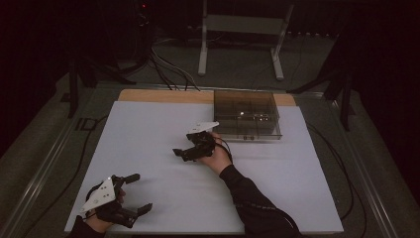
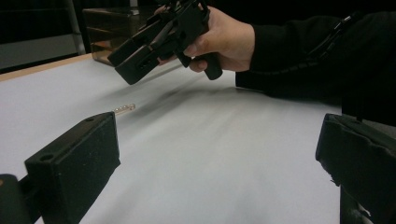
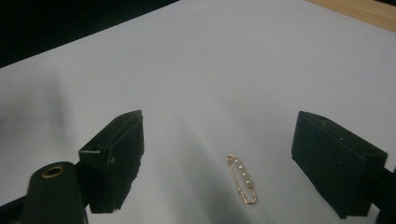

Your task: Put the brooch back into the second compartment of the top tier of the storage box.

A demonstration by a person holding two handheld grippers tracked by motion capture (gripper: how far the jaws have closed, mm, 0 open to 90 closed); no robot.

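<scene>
1. The pin (image 3: 242, 179), lower middle of the right gripper view, looks like thin gold-toned metal with a slight shine and a row of small pale beads.
2. The table top (image 1: 163, 148) is a smooth, matt white sheet; a strip of bare wood (image 1: 163, 95) shows along its far edge in the high view.
3. The right gripper (image 1: 181, 153) and the left gripper (image 1: 141, 194) have matt black jaws that look like plastic, with dull, slightly grainy pads.
4. The box (image 1: 246, 115), upper right of centre in the high view, is clear smoky plastic with a glossy look.
5. The sleeve (image 1: 252, 203) is dark matt cloth.
</scene>
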